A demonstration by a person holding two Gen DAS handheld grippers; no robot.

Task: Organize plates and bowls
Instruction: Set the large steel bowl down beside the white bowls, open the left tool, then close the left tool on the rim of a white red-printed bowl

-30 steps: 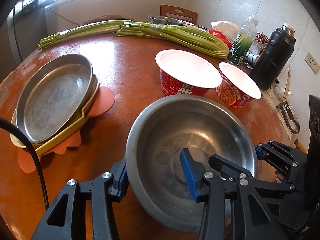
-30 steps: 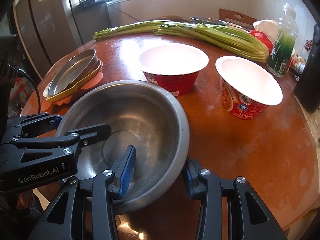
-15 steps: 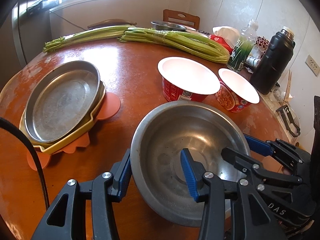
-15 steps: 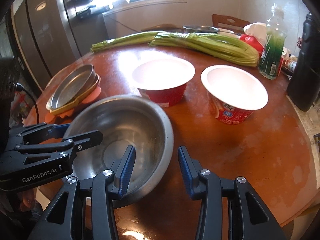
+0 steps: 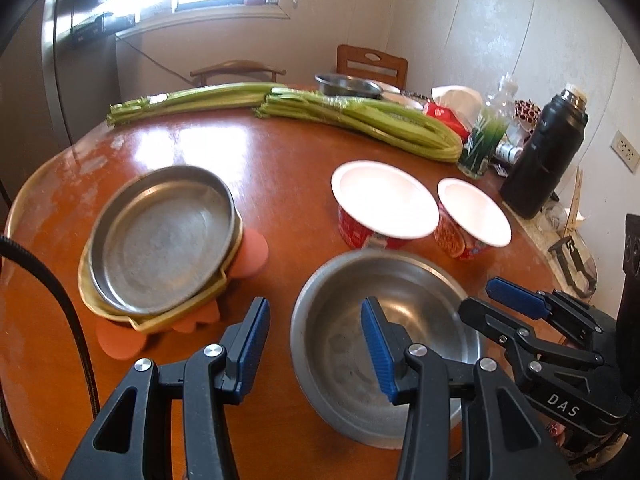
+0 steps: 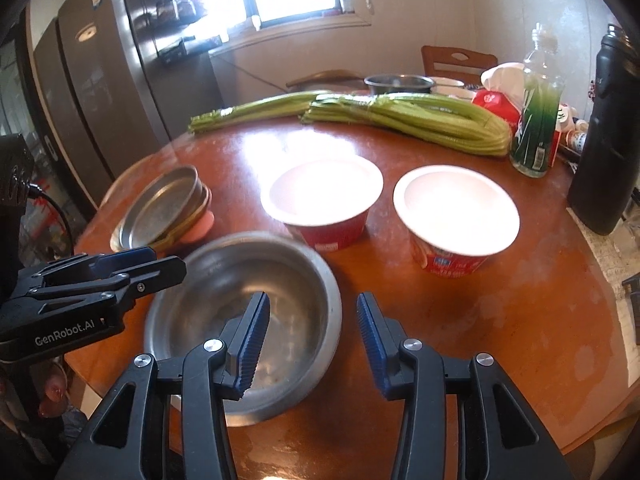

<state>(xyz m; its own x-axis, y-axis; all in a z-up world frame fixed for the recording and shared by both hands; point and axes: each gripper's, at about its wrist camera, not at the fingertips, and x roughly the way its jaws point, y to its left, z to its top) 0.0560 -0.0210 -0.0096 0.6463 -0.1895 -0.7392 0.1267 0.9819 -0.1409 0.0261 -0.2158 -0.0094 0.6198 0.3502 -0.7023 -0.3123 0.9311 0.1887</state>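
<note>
**A:** ok so what's the steel bowl [image 5: 384, 344] look like from where you're standing?

**B:** dull, scuffed, nothing in it, sitting flat near the front edge of the round wooden table [image 5: 280, 168]. The left gripper [image 5: 316, 350] is spread wide with nothing in it: one blue pad sits over the bowl's inside, the other hangs out past the rim over bare wood. The right gripper [image 6: 312, 338] is the same deal, wide open and holding nothing, its pads either side of the bowl's right rim, not touching as far as I can tell.

**A:** and the other dishes?

**B:** steel plate [image 5: 160, 236] stacked on a yellow dish [image 5: 86, 292], on an orange mat [image 5: 254, 250], off to the bowl's left. Two red paper bowls [image 6: 324, 204] [image 6: 456, 216] side by side just behind it, the nearer one almost at the rim.

**A:** room to move?

**B:** bare wood between bowl and plate stack, plus a wide patch in the middle. Celery bunches [image 6: 404, 120] line the far edge; a black flask [image 6: 604, 136] and a green bottle [image 6: 538, 108] crowd the right.
</note>
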